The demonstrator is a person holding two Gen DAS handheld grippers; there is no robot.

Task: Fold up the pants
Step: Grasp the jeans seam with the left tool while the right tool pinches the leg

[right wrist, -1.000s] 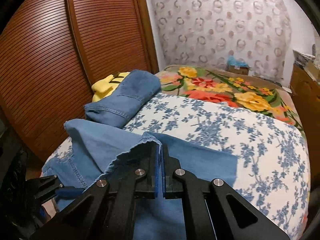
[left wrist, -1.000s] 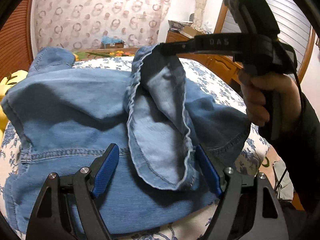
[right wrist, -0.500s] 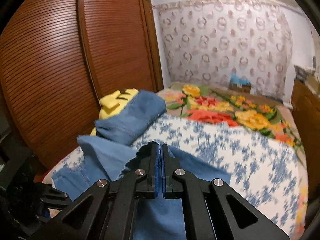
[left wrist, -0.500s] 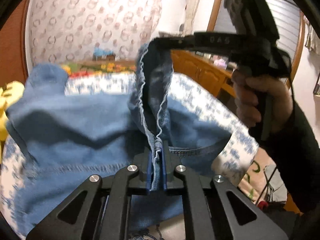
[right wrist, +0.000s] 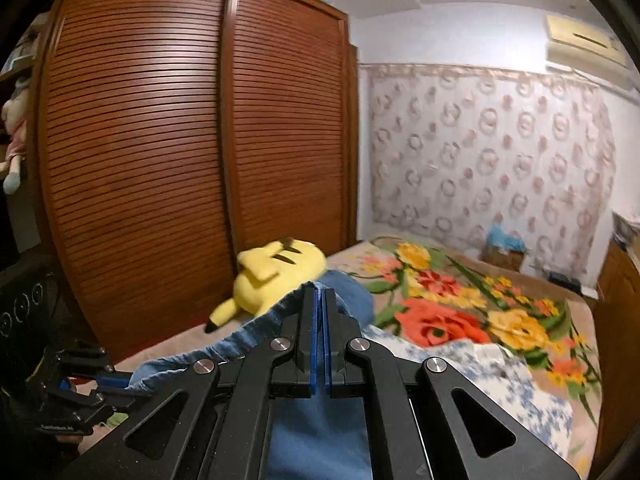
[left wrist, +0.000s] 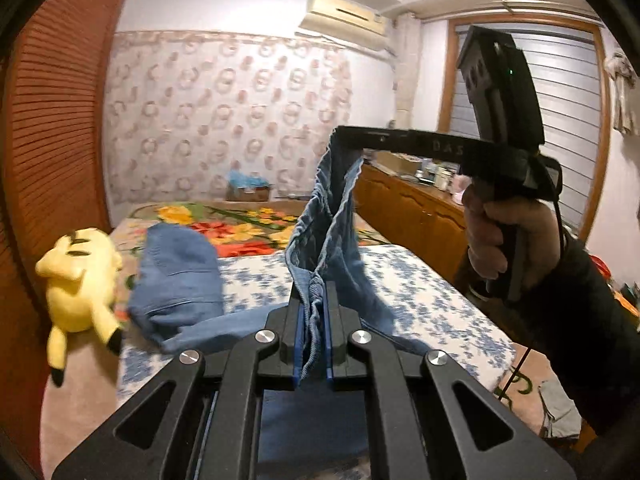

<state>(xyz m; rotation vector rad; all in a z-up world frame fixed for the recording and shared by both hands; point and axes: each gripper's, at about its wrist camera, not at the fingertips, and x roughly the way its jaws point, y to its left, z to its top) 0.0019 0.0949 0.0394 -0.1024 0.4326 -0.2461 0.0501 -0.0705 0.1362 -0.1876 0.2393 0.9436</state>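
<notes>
Pants: blue denim, centre of left wrist frame, hem stretched between both tools above the floral bed. Change over the last second: left gripper went from wide open around the hem to clamped on it; both tools have since risen, so cloth now hangs off the bed. Right gripper pinched tight on denim edge. Judgement: lift for a fold has begun. Legible writing: "DAS" on right tool's arm, right of centre; nothing else readable.
</notes>
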